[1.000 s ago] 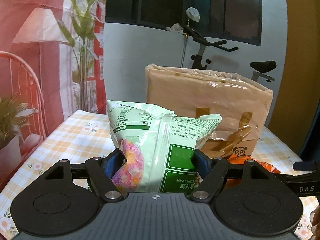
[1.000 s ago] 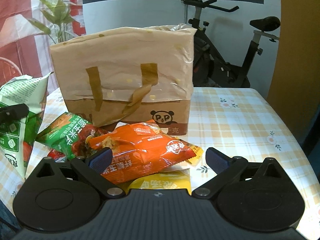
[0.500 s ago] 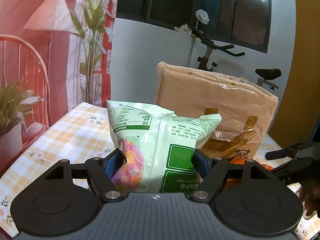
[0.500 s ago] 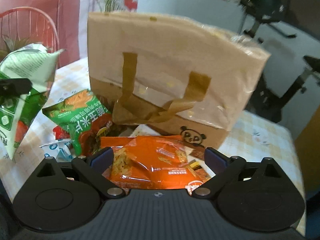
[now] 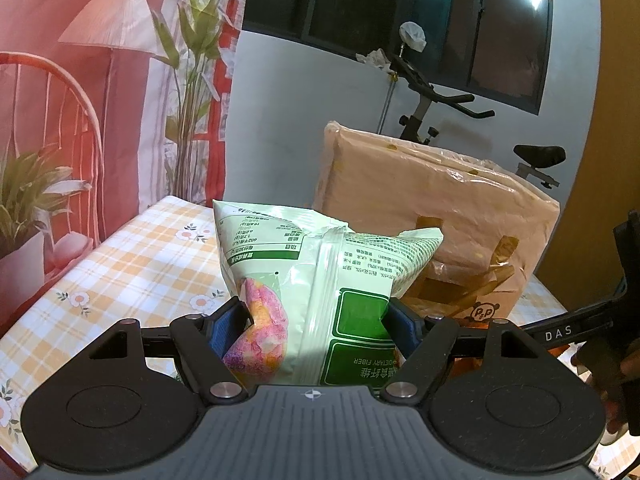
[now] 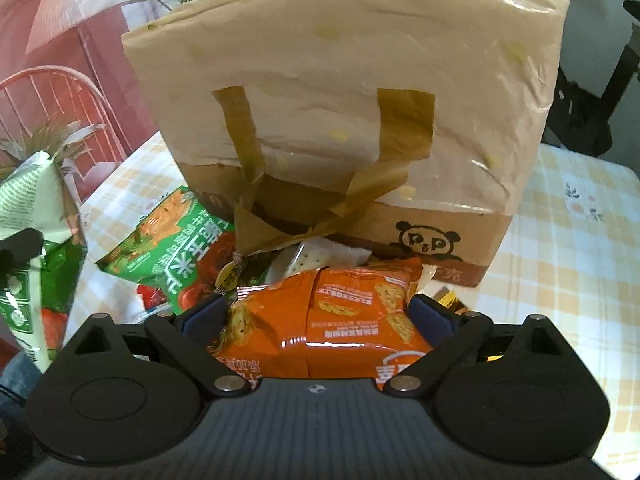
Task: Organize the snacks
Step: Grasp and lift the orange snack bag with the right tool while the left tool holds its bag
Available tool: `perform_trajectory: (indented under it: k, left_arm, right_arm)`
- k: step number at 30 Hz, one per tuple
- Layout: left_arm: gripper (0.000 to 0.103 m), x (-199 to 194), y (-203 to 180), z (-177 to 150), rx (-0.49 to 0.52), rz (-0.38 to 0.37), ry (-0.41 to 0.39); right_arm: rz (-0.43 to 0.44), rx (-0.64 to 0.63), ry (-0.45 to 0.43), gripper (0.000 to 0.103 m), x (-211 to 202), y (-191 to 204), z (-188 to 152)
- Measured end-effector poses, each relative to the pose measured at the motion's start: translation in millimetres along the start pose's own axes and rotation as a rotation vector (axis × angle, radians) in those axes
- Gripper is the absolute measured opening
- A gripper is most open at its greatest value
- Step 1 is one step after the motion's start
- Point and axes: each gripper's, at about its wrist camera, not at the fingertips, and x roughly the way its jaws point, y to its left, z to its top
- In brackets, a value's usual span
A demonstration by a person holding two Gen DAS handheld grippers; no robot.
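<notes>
Checked tablecloth covers the table (image 5: 132, 276); an exercise bike (image 5: 436, 116) stands at 1 o'clock. Left wrist view: the left tongs (image 5: 318, 326) pinch a pale green snack bag (image 5: 320, 280), upright at centre, both blue pads pressed into its sides. A paper bag (image 5: 436, 216) stands behind it at 2 o'clock. The right tongs enter at 3 o'clock.

Right wrist view: the right tongs (image 6: 318, 314) stand spread around an orange snack packet (image 6: 332, 328) lying at 6 o'clock before the paper bag (image 6: 340, 92); whether the pads press it cannot be told. A green-and-red packet (image 6: 180, 256) lies at 9 o'clock.
</notes>
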Motion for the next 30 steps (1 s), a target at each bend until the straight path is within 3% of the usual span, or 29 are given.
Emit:
perform_trajectory:
  k: [8, 18, 27, 30]
  left_arm:
    - [0.077, 0, 1, 0, -0.003, -0.004, 0.003]
    - [0.077, 0, 3, 0, -0.019, 0.002, 0.008]
    - [0.077, 1, 6, -1, -0.032, -0.004, 0.006]
    - [0.077, 0, 6, -2, -0.035, 0.001, 0.001]
  right_arm:
    - [-0.002, 0.066, -0.012, 0.103, -6, 2, 9]
    - [-0.129, -0.126, 0.067, 0.103, 13, 26, 4]
    - [-0.17, -0.119, 0.107, 0.103, 29, 21, -14]
    - [-0.183, -0.117, 0.082, 0.1, 29, 23, -20]
